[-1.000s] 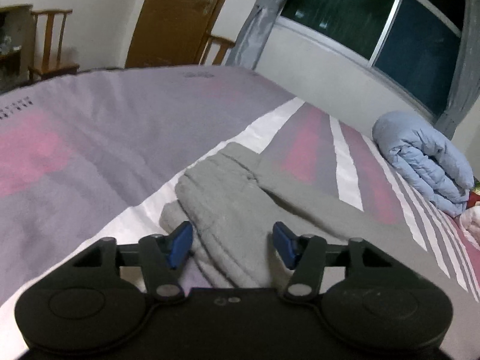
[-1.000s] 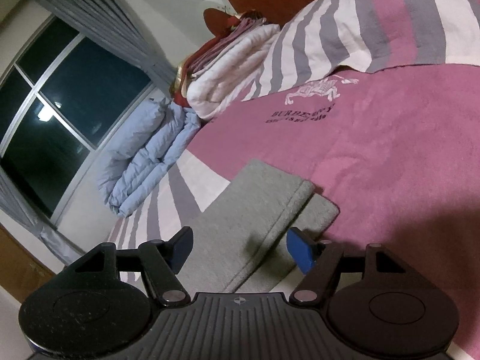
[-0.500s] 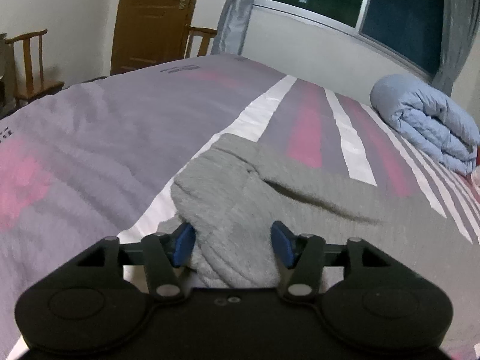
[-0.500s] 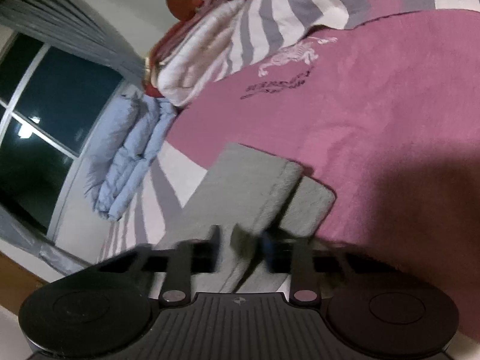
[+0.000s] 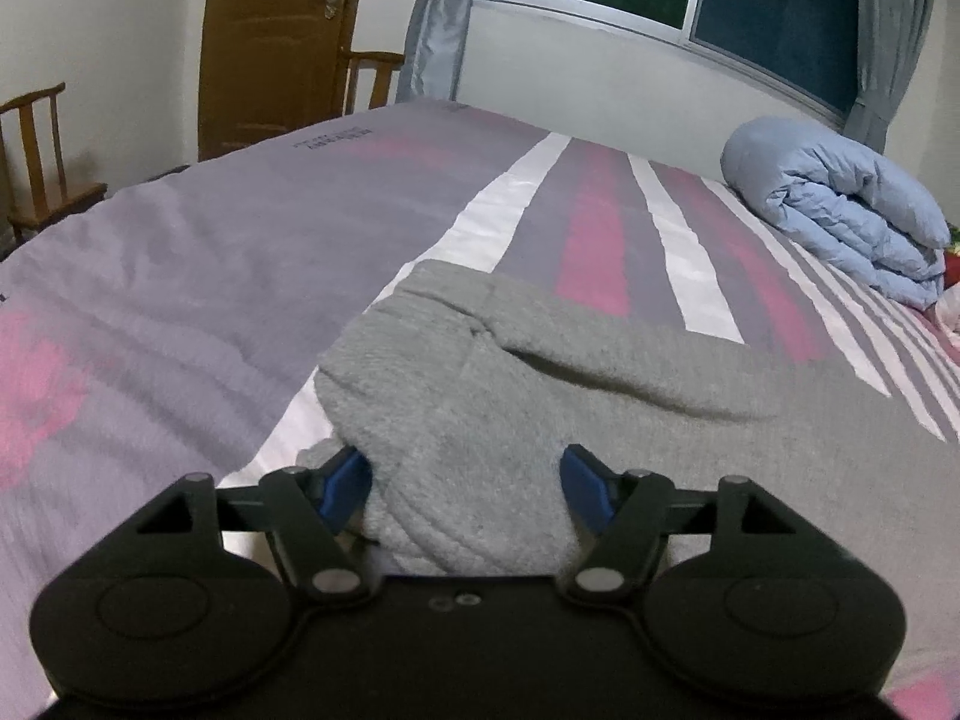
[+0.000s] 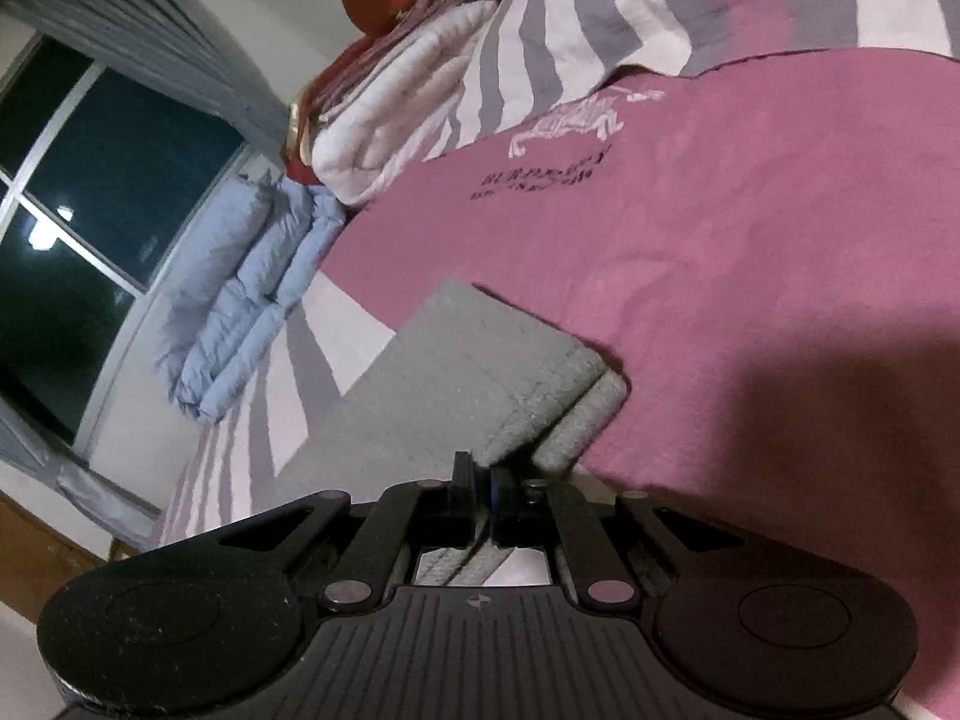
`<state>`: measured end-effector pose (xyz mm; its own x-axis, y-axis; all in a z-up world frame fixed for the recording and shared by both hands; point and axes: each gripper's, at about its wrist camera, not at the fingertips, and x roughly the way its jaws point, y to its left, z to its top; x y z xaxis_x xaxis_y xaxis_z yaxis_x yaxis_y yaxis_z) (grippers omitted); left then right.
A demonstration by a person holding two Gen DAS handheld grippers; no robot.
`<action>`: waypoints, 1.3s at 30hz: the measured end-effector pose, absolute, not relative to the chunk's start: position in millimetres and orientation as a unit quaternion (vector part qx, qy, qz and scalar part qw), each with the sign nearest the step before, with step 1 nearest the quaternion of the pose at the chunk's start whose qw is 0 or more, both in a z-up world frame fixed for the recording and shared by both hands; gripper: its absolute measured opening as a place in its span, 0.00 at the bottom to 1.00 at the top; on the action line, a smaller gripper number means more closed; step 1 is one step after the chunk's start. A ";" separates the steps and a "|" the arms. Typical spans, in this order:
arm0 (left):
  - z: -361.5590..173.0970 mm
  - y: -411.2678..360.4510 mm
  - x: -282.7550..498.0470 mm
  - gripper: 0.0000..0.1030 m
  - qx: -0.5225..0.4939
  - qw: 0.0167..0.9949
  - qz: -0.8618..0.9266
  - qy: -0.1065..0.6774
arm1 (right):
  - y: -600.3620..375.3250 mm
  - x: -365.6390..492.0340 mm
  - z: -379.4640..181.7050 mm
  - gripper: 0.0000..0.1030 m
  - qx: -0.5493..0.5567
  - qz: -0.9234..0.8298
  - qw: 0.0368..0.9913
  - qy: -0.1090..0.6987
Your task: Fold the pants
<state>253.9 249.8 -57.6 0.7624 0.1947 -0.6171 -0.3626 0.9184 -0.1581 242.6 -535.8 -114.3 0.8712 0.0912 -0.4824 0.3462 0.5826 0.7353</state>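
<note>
Grey fleece pants [image 5: 540, 384] lie flat on the striped bed. In the left wrist view their bunched waist end sits between my blue fingertips. My left gripper [image 5: 468, 480] is open, with one finger on each side of the waist fabric. In the right wrist view the two stacked leg cuffs [image 6: 528, 372] lie on the pink part of the bedspread. My right gripper [image 6: 483, 492] is shut on the near edge of the pants legs.
A rolled light-blue duvet [image 5: 840, 210] lies by the window side of the bed and also shows in the right wrist view [image 6: 240, 282]. Folded white and red blankets [image 6: 390, 102] sit by the striped pillow [image 6: 690, 18]. Wooden chairs [image 5: 36, 162] and a door [image 5: 276, 42] stand beyond the bed.
My right gripper has closed from wide open onto the edge of the pants legs. My left gripper has moved forward so the waist fabric sits deeper between its open fingers.
</note>
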 end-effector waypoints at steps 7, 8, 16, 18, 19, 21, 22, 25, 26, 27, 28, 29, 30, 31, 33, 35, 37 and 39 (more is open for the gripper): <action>-57.5 257.9 253.5 0.55 -0.159 0.927 0.143 0.309 | -528.1 226.6 -105.6 0.16 0.438 -0.069 0.866 0.230; -57.0 259.6 252.0 0.48 -0.166 0.926 0.146 0.304 | -527.5 221.6 -104.9 0.20 0.436 -0.065 0.869 0.225; -57.1 275.8 237.0 0.31 -0.227 0.924 0.146 0.271 | -519.6 222.1 -100.7 0.29 0.434 -0.052 0.873 0.217; -61.2 281.4 245.7 0.35 -0.243 0.916 0.134 0.288 | -517.6 224.3 -101.1 0.30 0.438 -0.050 0.871 0.217; -61.2 285.3 251.1 0.33 -0.247 0.913 0.130 0.297 | -516.6 225.7 -101.5 0.30 0.440 -0.050 0.869 0.219; -52.1 286.9 256.3 0.20 -0.221 0.919 0.138 0.296 | -515.0 226.8 -103.3 0.30 0.446 -0.052 0.866 0.220; -47.3 288.1 255.5 0.17 -0.217 0.922 0.142 0.288 | -515.0 226.4 -102.9 0.30 0.447 -0.056 0.865 0.218; -42.9 283.4 256.1 0.17 -0.181 0.928 0.150 0.289 | -515.6 223.9 -100.6 0.30 0.445 -0.061 0.868 0.211; -49.2 281.6 258.9 0.17 -0.171 0.924 0.153 0.308 | -517.3 221.4 -101.4 0.30 0.448 -0.066 0.867 0.208; -54.8 280.6 259.5 0.17 -0.162 0.922 0.154 0.317 | -520.3 218.1 -103.0 0.30 0.453 -0.071 0.865 0.205; -56.6 279.3 258.6 0.17 -0.155 0.923 0.153 0.317 | -522.9 214.9 -104.2 0.30 0.458 -0.074 0.862 0.203; -56.0 278.1 257.6 0.20 -0.150 0.924 0.153 0.316 | -525.2 211.1 -104.7 0.30 0.461 -0.078 0.861 0.200; -54.6 276.7 256.6 0.22 -0.153 0.924 0.152 0.315 | -528.2 205.6 -105.3 0.30 0.464 -0.085 0.860 0.194; -51.3 277.3 252.8 0.25 -0.160 0.925 0.153 0.308 | -531.2 200.8 -106.2 0.30 0.468 -0.089 0.858 0.191; -43.8 275.7 243.6 0.27 -0.163 0.926 0.160 0.299 | -539.1 191.2 -110.0 0.30 0.480 -0.097 0.852 0.185; -35.1 266.7 232.0 0.32 -0.147 0.934 0.170 0.279 | -543.8 188.2 -113.9 0.30 0.481 -0.101 0.850 0.191; -29.5 253.5 227.9 0.39 -0.126 0.938 0.175 0.271 | -547.3 187.2 -117.5 0.30 0.489 -0.099 0.846 0.188; -25.3 238.8 223.4 0.47 -0.115 0.942 0.177 0.260 | -548.7 189.3 -119.3 0.30 0.497 -0.098 0.843 0.183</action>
